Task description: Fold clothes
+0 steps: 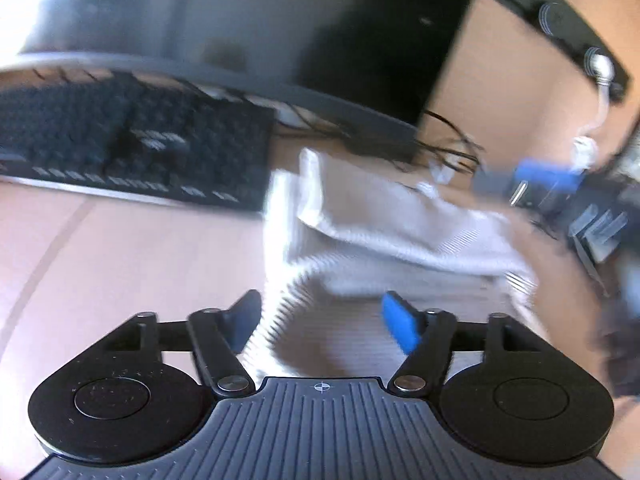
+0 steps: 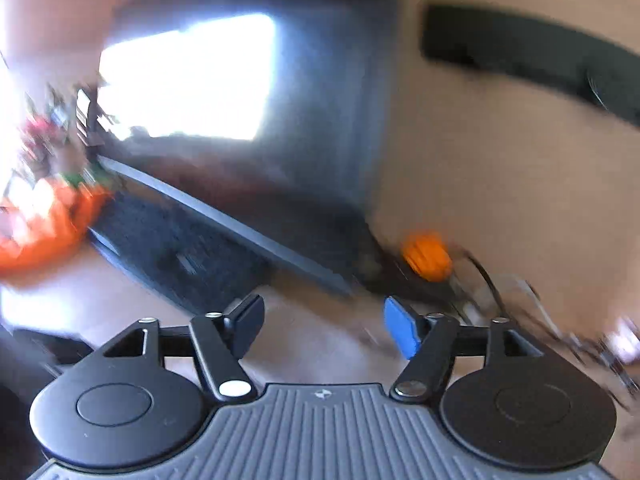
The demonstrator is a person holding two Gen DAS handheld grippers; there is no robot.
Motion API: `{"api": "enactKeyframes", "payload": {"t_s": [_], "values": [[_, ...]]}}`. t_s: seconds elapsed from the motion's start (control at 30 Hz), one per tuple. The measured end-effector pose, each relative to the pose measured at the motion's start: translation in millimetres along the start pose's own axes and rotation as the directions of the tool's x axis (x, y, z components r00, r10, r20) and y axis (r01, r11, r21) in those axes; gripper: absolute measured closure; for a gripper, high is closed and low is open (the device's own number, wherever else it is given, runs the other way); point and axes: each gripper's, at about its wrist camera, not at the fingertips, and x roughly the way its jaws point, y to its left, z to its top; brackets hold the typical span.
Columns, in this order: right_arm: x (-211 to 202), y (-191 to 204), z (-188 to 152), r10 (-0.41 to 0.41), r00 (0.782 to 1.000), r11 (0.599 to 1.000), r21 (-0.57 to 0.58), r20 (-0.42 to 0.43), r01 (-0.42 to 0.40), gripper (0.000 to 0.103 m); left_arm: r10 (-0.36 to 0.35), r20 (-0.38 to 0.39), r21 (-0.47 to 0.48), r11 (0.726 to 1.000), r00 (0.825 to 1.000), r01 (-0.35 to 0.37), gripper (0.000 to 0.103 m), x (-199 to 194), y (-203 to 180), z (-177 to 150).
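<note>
Both released: left hand-held gripper point(image 1: 322, 316) over rumpled white ribbed garment point(image 1: 384, 232), right hand-held gripper point(image 2: 324, 322) empty

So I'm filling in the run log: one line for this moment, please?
left gripper: open, over white garment, not gripping | right gripper: open, empty | garment: folded on desk | views: blurred

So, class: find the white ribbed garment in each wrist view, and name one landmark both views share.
Left wrist view: the white ribbed garment lies centre to right on the table, reaching down between the open jaws.
Right wrist view: not in it.
Shared landmark: the black keyboard, at left in both views.
</note>
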Motion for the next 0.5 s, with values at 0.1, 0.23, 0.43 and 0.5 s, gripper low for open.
{"api": "enactKeyframes", "payload": {"t_s": [0.1, 0.23, 0.43, 0.5], "values": [[0.6, -11.3, -45.6, -0.147, 0.983, 0.989, -0.039, -0.105, 0.144, 0.034, -0.088, -0.078, 0.036, 0.995, 0.993, 0.091, 0.02, 2.6, -11.3, -12.2], [-4.9, -35.6, -97.3, -0.241, 0.938, 0.97, -0.049, -0.248, 0.237, 0.034, -0.131, -0.166, 0.086, 0.985, 0.977, 0.147, 0.016, 22.2, -28.5, -20.5], [-26.9, -61.6, -128.0, -0.318, 0.917, 0.948, -0.057, -0.241, 0.313, 0.02, -0.137, -0.21, 0.134, 0.977, 0.968, 0.167, 0.01, 45.5, -58.5, -14.6], [-35.2, -69.2, -134.2, -0.341, 0.909, 0.94, -0.074, -0.237, 0.333, 0.019, -0.158, -0.225, 0.143, 0.971, 0.961, 0.193, 0.01, 56.3, -72.6, -13.8]]}}
